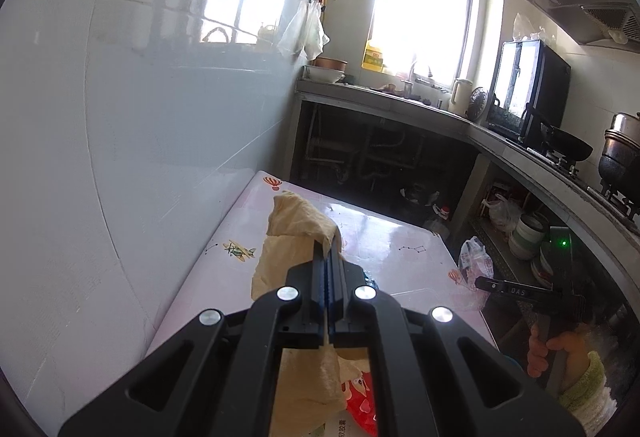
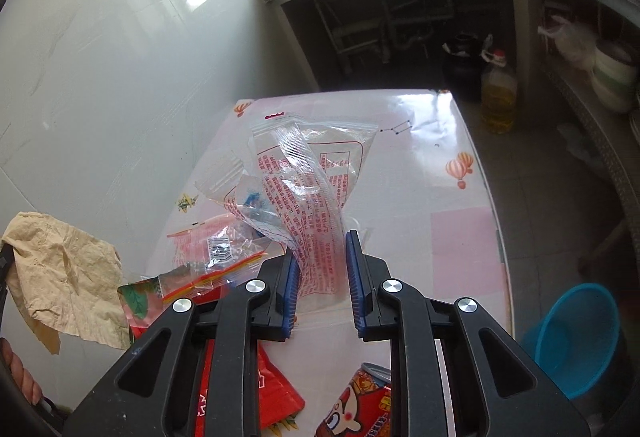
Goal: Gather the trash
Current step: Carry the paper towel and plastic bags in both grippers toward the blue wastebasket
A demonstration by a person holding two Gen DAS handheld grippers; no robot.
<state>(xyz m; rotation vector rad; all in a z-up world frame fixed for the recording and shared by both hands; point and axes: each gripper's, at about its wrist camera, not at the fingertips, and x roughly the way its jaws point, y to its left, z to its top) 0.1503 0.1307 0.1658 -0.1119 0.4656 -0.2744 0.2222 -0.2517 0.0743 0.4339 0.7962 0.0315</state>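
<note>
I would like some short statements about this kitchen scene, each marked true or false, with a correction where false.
1. The left gripper is shut on a tan paper. True.
2. The clear bag between the right gripper's fingers lies flat on the table. False: it stands up off the table between the fingers.
3. A blue bin stands on the floor beside the table. True.
4. The red can is inside the bin. False: it lies on the table, near the right gripper.
5. An oil bottle stands on the floor beyond the table. True.
</note>
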